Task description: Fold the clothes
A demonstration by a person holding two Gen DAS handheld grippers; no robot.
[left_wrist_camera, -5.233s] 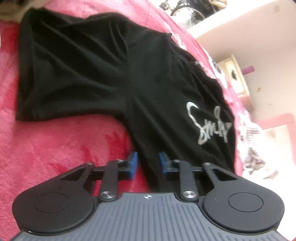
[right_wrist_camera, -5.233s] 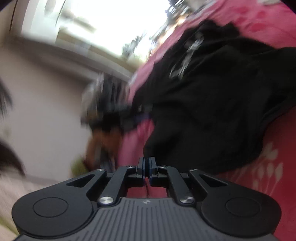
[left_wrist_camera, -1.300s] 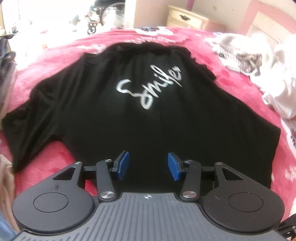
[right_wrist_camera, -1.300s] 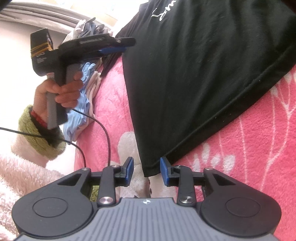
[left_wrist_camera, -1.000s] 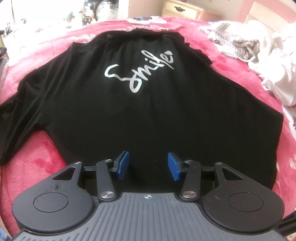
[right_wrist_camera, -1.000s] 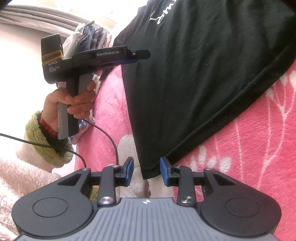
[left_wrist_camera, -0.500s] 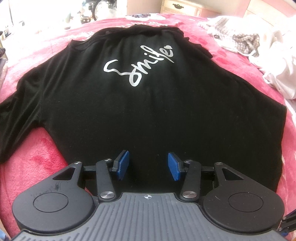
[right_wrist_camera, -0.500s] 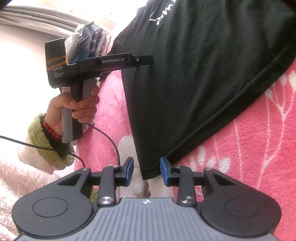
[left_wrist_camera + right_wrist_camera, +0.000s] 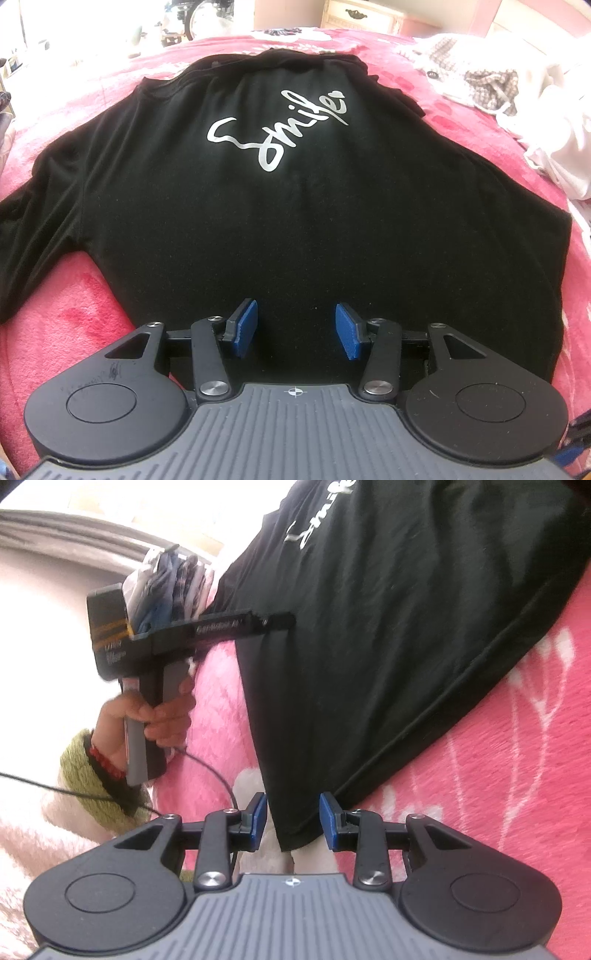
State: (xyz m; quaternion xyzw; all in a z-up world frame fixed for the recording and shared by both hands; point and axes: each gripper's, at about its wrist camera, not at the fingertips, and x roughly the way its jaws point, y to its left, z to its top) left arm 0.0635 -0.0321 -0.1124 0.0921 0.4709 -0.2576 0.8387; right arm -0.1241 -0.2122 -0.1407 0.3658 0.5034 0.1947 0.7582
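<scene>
Shirt (image 9: 295,206) = black tee, spread flat and print-up on pink blanket (image 9: 62,332), silver script on chest, collar at far end, hem near. Left sleeve (image 9: 33,221) splayed out to near left; right-side edge runs down toward near right. Pile of light clothes (image 9: 517,85) far right, well apart from the tee. Left gripper (image 9: 295,334) over the hem area, blue pads (image 9: 242,332) wide apart, nothing between them; can't tell if pads touch the cloth. Right gripper (image 9: 293,821) also open, narrower gap, hem corner (image 9: 295,834) sits right between the pads but not pinched yet. Right view also shows the left gripper (image 9: 258,622) from the side, held by person's hand (image 9: 155,712), reaching over the tee's edge, w/ a stack of folded clothes (image 9: 173,579) behind it. Handling, my read: thin knit, light, fully limp, no stiffness, so it'll sag and drape from any pinch point; plush blanket prob grips it a bit, so dragging will bunch it, better to lift. Not fragile, not slippery. Best holds imo: hem corner w/ right, then matching hem corner or shoulder seam w/ left, pinching both layers at the edge, not mid-panel. Fold not started afaict.
</scene>
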